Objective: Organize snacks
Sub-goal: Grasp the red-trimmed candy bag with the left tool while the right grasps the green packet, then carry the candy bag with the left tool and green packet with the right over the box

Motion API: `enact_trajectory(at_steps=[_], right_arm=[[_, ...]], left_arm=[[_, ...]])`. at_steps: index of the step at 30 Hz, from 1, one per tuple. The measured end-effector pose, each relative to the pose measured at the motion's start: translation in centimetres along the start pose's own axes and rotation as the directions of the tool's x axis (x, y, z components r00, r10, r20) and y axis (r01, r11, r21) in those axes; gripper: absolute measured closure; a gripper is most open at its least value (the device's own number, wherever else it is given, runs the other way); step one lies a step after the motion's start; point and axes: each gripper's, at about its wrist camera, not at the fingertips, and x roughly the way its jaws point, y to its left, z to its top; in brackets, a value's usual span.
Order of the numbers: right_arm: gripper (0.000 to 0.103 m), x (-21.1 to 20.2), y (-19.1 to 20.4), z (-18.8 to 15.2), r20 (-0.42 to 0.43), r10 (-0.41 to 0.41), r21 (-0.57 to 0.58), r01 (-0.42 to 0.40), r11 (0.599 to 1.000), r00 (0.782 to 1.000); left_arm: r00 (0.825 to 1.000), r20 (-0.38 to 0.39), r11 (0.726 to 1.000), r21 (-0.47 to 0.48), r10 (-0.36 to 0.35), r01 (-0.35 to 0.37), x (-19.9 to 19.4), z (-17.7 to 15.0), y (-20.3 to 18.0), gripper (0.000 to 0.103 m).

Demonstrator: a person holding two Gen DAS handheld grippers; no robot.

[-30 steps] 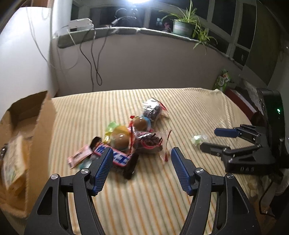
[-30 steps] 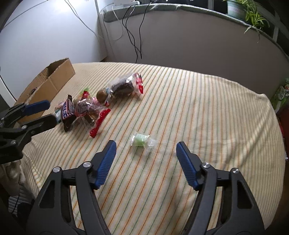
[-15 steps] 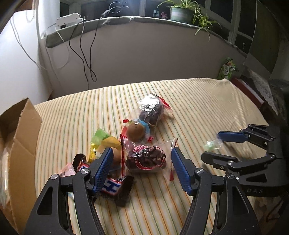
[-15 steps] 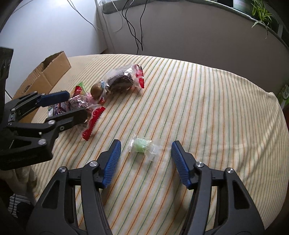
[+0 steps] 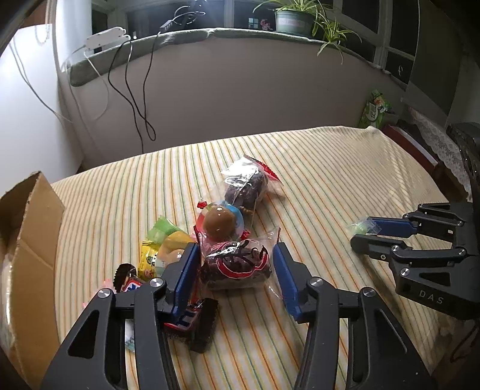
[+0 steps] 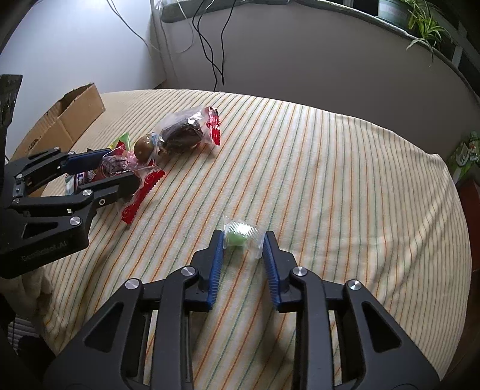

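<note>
A pile of wrapped snacks lies on the striped tablecloth (image 5: 330, 192). My left gripper (image 5: 235, 261) is open, its jaws on either side of a clear bag of dark chocolate cake with red print (image 5: 237, 264). Behind it lie a brown ball candy (image 5: 219, 222), another dark cake bag (image 5: 246, 186), a green and yellow candy (image 5: 163, 237) and a chocolate bar (image 5: 192, 318). My right gripper (image 6: 243, 240) is open, its jaws close on either side of a small green candy in clear wrap (image 6: 241, 232), also seen in the left wrist view (image 5: 361, 226).
An open cardboard box (image 5: 27, 240) stands at the table's left edge, also in the right wrist view (image 6: 69, 114). A wall with hanging cables (image 5: 132, 90) and a sill with a potted plant (image 5: 294, 21) lie behind the table.
Both grippers have moved forward and narrowed. The left one now straddles the front cake bag; the right one now straddles the green candy.
</note>
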Motion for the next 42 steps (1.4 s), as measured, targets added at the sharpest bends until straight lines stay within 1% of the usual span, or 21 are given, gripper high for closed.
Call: enact_trajectory(at_steps=[7,16,22,31,37,42], right_arm=[[0.076,-1.2,0.1,-0.1,0.028,0.016,0.013,-0.017,1.000,0.999],[0.076,-4.0,0.3,0.2,0.084,0.031,0.021,-0.033,0.999,0.996],[0.076,-5.9,1.8,0.7,0.120,0.041,-0.002,-0.041,0.999,0.992],[0.076,-7.4,5.0,2.2,0.153,0.075,-0.055,-0.067,0.996,0.985],[0.076,-7.5,7.1,3.3,0.161,0.099,-0.086,-0.086,0.993,0.982],[0.076,-7.5,9.6,4.3,0.164,0.124,-0.122,-0.104,0.987,0.979]], left_arm=[[0.999,0.021,0.999,-0.025,-0.026,0.027,-1.3,-0.2,0.1,0.054],[0.994,0.096,0.997,-0.052,-0.051,0.056,-4.8,-0.2,0.5,0.054],[0.988,0.147,0.996,-0.069,-0.053,0.063,-7.5,-0.5,1.2,0.054],[0.980,0.196,0.993,-0.108,-0.018,0.040,-10.6,-1.1,3.8,0.054],[0.975,0.221,0.990,-0.142,0.027,0.005,-12.4,-1.8,6.0,0.054],[0.971,0.230,0.985,-0.170,0.065,-0.026,-13.4,-2.6,7.8,0.054]])
